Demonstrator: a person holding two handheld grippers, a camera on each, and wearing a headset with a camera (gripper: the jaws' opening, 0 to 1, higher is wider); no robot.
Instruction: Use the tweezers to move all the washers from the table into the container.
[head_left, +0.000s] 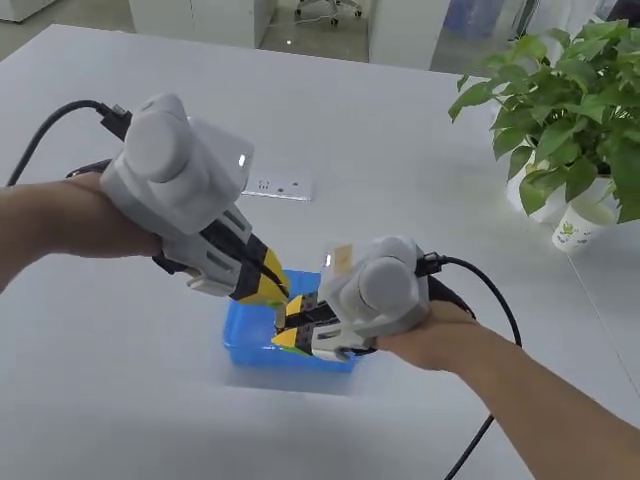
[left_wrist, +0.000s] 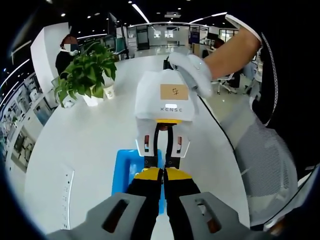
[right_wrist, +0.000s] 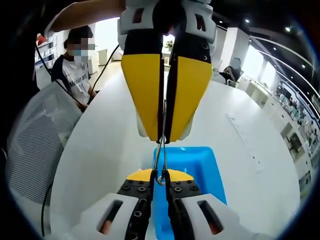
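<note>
Washer being carried over the container.
Left gripper (head_left: 272, 282) is clamping the tweezers (right_wrist: 161, 145), whose tips are holding a washer (right_wrist: 161, 178) above the container (head_left: 238, 335). Right gripper (head_left: 290, 325) is sitting with jaws nearly together around those tips; whether they are pressing, I cannot tell. Next, the tips probably need easing apart.

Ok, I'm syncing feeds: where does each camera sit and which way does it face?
Head view: headset, looking down at left tongs and right tongs over the blue container; left hand, right hand show.
Left gripper view: rides the left tongs, facing the right tongs and arm.
Right gripper view: rides the right tongs, facing the left tongs' tweezers.
All share the container.
</note>
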